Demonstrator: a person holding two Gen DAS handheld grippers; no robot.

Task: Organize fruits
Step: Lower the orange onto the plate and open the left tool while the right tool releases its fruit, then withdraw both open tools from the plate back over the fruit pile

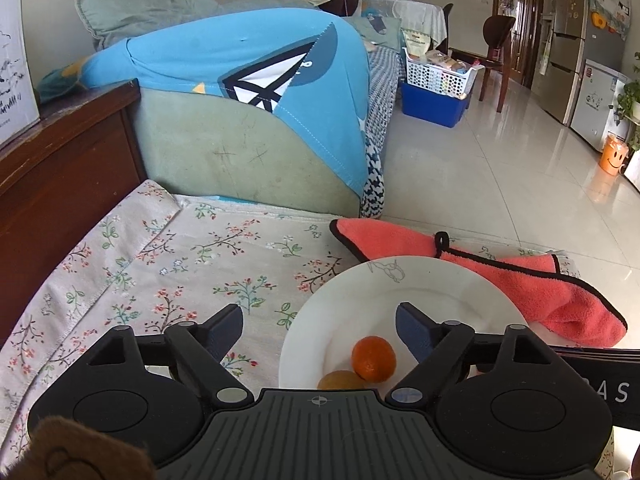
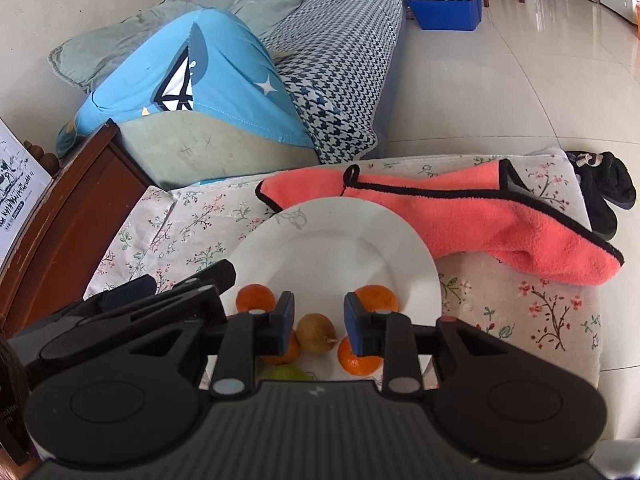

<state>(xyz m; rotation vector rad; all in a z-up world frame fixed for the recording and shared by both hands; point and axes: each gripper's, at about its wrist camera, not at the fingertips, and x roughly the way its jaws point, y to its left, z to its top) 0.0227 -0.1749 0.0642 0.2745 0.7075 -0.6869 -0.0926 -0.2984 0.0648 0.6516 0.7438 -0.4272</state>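
Observation:
A white plate (image 2: 332, 240) sits on the floral tablecloth (image 2: 520, 320) and holds several oranges (image 2: 376, 298), a green fruit (image 2: 286, 372) and a yellow-brown fruit (image 2: 318, 332). My right gripper (image 2: 320, 320) hovers over the plate's near side. Its jaws stand narrowly apart on either side of the yellow-brown fruit, with a small gap at the right pad. In the left wrist view, my left gripper (image 1: 320, 328) is wide open and holds nothing, above the left rim of the plate (image 1: 420, 292). An orange (image 1: 373, 359) and a yellowish fruit (image 1: 340, 380) lie below it.
A coral towel (image 2: 500, 224) with black trim lies behind and to the right of the plate. A dark wooden cabinet (image 1: 60, 184) stands left, and a sofa with a blue cloth (image 1: 240, 60) is beyond the table. Black slippers (image 2: 604, 196) lie on the tiled floor.

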